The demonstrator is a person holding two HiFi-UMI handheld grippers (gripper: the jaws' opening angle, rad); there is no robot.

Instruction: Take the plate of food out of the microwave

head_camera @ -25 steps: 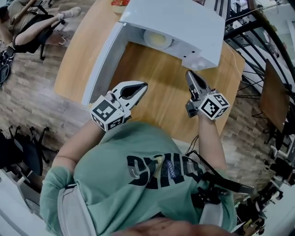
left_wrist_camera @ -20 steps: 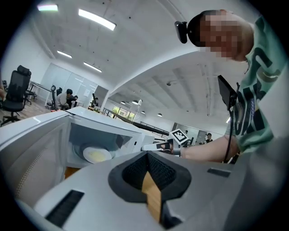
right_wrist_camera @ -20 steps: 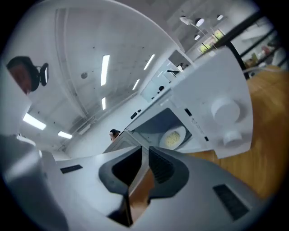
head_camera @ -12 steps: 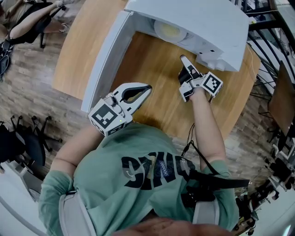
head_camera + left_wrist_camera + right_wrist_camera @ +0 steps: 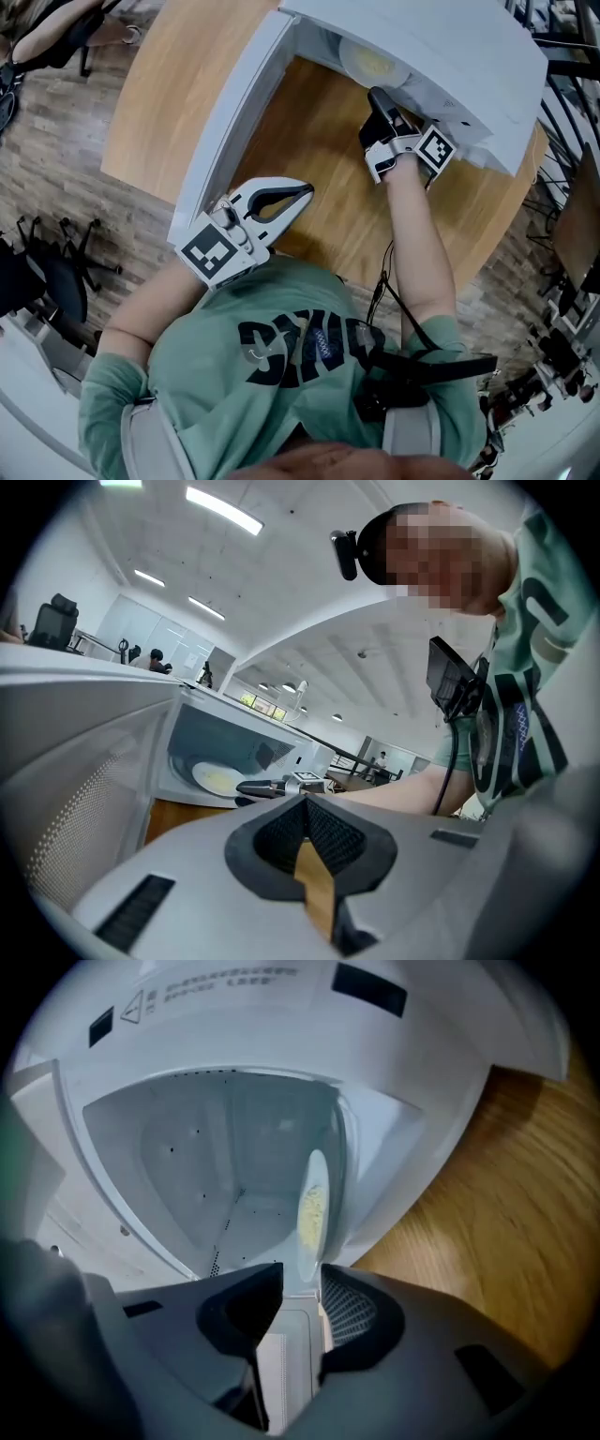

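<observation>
The white microwave (image 5: 450, 47) stands on the wooden table (image 5: 309, 150) with its door (image 5: 234, 112) swung open to the left. Inside lies a white plate (image 5: 375, 64) of yellow food, seen edge-on in the right gripper view (image 5: 312, 1206). My right gripper (image 5: 380, 98) reaches into the microwave mouth. Its jaws are opening, and the plate's near rim sits at the gap of the right gripper (image 5: 300, 1279) without being pressed. My left gripper (image 5: 305, 192) hangs shut and empty over the table in front of the door, well back from the plate (image 5: 217, 780).
The open door forms a wall along the left of the bare table strip. The table's front edge is near the person's body. Black chairs (image 5: 56, 281) stand on the brick floor to the left, and metal racks (image 5: 562, 56) at the right.
My right gripper has moved forward from the table's middle to the microwave mouth and its jaws have parted. The left gripper has stayed almost in place.
</observation>
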